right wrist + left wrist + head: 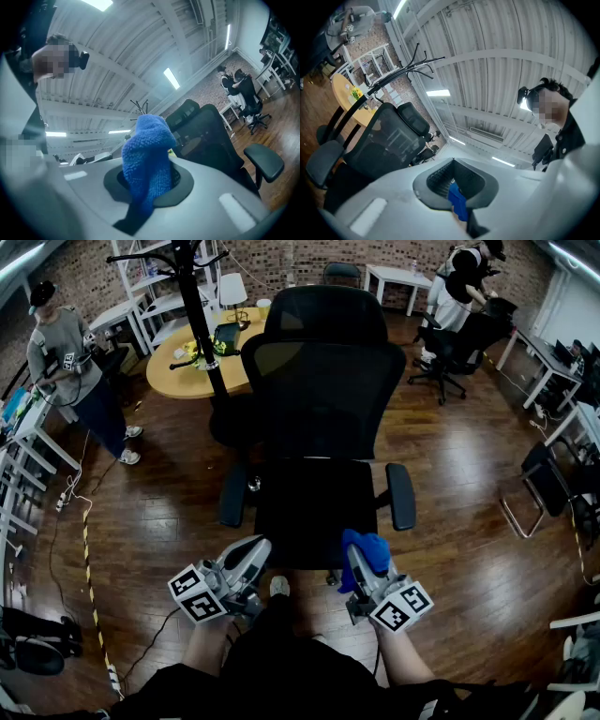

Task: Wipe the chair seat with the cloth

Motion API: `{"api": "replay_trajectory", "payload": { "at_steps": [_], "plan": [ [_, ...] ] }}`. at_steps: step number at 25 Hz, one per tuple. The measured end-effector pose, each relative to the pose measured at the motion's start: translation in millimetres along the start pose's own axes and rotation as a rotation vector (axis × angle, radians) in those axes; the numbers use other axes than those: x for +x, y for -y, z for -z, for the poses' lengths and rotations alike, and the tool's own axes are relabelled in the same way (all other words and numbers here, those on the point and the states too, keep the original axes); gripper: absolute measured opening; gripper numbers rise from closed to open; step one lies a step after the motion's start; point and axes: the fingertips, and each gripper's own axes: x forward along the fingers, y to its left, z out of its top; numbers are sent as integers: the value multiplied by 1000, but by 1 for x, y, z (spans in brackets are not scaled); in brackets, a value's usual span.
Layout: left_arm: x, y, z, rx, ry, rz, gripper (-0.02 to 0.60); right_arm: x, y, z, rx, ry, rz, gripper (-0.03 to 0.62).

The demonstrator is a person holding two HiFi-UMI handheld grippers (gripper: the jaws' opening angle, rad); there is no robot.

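Head view — one cloth (368, 552), two grippers (251, 555) (358, 568)

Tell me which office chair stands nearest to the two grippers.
The black mesh-backed chair in the middle: its seat lies right before the left gripper and right gripper. The rest, like the swivel chair at upper right, stand far off.

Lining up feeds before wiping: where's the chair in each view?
Head view: chair in the centre, its back upright.
Left gripper view: left-middle.
Right gripper view: right side, behind the cloth.
Shared landmark: coat rack, visible in all three.
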Motion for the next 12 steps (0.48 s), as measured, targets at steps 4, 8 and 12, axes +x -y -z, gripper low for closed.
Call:
{"api": "replay_trajectory", "payload": {
  "at_steps": [4,8,12],
  "plan": [
    [16,-57,-20,-12,7,5,-11,51,33,3,-20,-24,30,35],
    [33,-124,-45,-55,-1,4,-11,115,70,9,-39,-69,81,35],
    [51,-177,-67,-84,-30,1,-11,177,106,16,-34,-130,108,35]
  ]
}}
